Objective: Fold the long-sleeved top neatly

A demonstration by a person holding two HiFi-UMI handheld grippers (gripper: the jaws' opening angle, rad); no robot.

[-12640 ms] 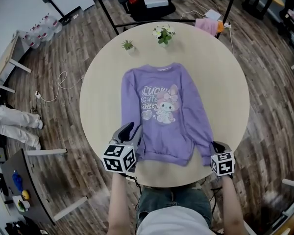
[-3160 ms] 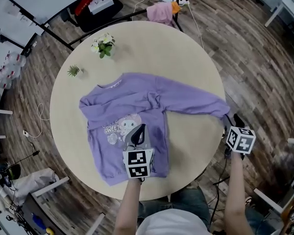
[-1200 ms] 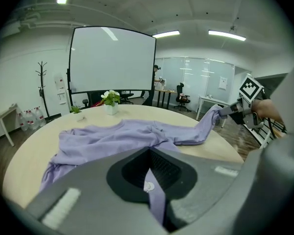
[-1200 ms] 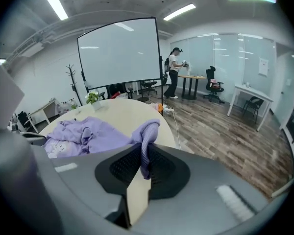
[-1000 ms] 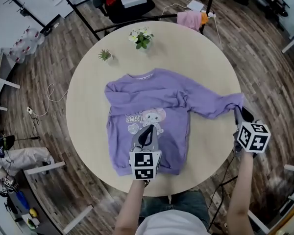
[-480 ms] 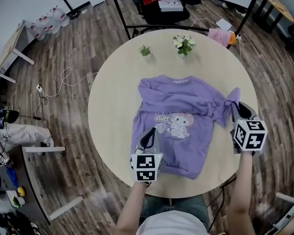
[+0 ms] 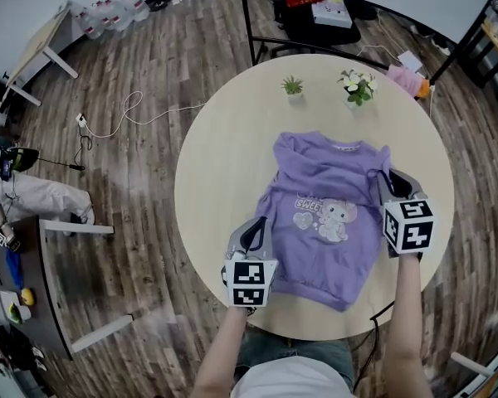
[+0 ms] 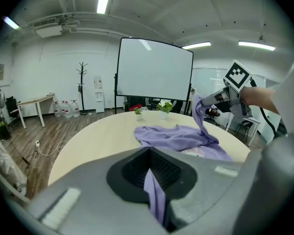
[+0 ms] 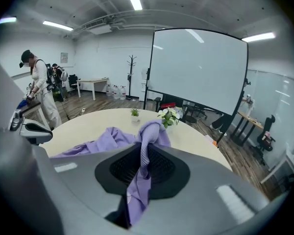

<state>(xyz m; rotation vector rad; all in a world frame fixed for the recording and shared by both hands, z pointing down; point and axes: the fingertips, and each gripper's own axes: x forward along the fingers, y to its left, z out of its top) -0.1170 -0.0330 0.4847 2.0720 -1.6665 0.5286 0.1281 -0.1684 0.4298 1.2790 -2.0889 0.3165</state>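
The purple long-sleeved top lies print-up on the round beige table. My left gripper is at the top's lower left hem, shut on a fold of purple cloth that runs between its jaws. My right gripper hovers over the top's right shoulder, shut on the right sleeve, which drapes up over the jaws and hangs doubled back onto the chest. In the left gripper view the right gripper holds that sleeve lifted above the table.
A small green plant and a pot of white flowers stand at the table's far side. A pink cloth hangs off the far right edge. A person stands by a desk across the room.
The right gripper has carried the sleeve from its stretched-out place at the table's right inward over the top's shoulder. The left gripper keeps its hold at the hem.
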